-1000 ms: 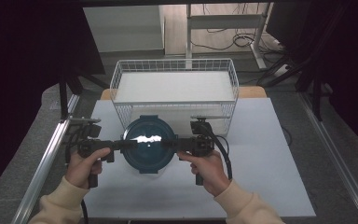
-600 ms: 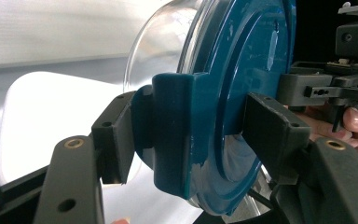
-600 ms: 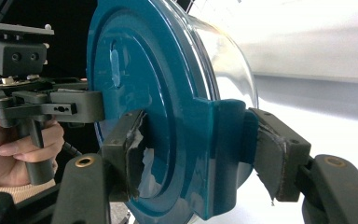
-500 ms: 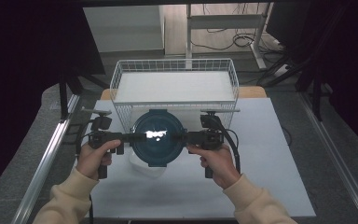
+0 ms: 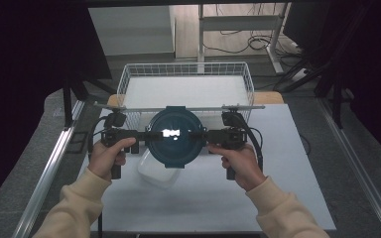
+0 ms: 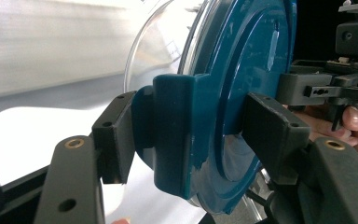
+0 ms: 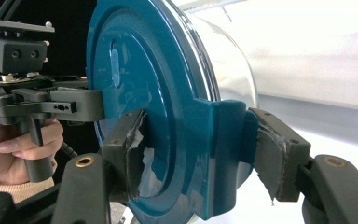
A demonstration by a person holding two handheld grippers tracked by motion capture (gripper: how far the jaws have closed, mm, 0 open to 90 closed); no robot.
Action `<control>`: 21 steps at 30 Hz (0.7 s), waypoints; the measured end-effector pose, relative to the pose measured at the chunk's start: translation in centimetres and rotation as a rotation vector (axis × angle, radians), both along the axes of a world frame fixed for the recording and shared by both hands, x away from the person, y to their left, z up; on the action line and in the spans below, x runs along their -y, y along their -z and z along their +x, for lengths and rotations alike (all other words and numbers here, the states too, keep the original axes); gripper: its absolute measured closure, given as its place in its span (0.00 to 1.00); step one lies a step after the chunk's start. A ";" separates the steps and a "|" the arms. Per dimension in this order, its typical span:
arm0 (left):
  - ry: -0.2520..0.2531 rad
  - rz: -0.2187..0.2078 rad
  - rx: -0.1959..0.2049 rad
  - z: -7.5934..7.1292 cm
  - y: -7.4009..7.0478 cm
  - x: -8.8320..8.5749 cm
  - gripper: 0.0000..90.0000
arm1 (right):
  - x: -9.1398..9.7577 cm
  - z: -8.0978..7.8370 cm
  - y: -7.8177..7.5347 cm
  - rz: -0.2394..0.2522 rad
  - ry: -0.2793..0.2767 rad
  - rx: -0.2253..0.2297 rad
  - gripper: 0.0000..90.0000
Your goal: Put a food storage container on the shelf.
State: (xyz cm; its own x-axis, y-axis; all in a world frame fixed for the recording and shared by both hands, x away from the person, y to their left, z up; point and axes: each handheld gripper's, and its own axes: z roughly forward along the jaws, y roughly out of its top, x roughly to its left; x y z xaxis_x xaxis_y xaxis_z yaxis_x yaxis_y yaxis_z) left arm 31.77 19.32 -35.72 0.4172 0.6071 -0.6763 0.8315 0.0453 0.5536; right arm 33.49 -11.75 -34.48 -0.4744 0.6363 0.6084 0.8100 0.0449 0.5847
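Above the table (image 5: 297, 163), one lidded container (image 5: 174, 136), two grippers clamped, left gripper (image 5: 141, 135), right gripper (image 5: 204, 135), seemingly lifted.

The lidded container (image 5: 174, 137) hangs over the desk (image 5: 287, 198) between the left gripper (image 5: 138, 135) and right gripper (image 5: 211, 135), just before the wire basket (image 5: 186, 72) standing at the desk's far edge

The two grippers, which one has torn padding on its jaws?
The right gripper: the pads on its jaws are frayed and peeling where they clamp the blue lid's side clip. The left gripper's pads look smooth and whole on the opposite clip.
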 end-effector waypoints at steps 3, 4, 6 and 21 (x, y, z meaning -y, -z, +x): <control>0.003 0.001 0.006 0.3 -0.6 0.3 0.42 | 0.3 0.2 -0.5 -0.001 0.001 0.006 0.44; 0.000 0.000 0.009 0.4 -0.8 0.4 0.42 | 0.4 0.3 -0.7 -0.002 -0.001 0.010 0.44; 0.004 0.001 0.014 0.6 -1.2 0.5 0.42 | 0.5 0.5 -1.1 -0.001 0.001 0.012 0.44; 0.002 -0.001 0.057 2.5 -5.1 1.3 0.42 | 1.3 2.4 -5.2 -0.006 -0.004 0.056 0.44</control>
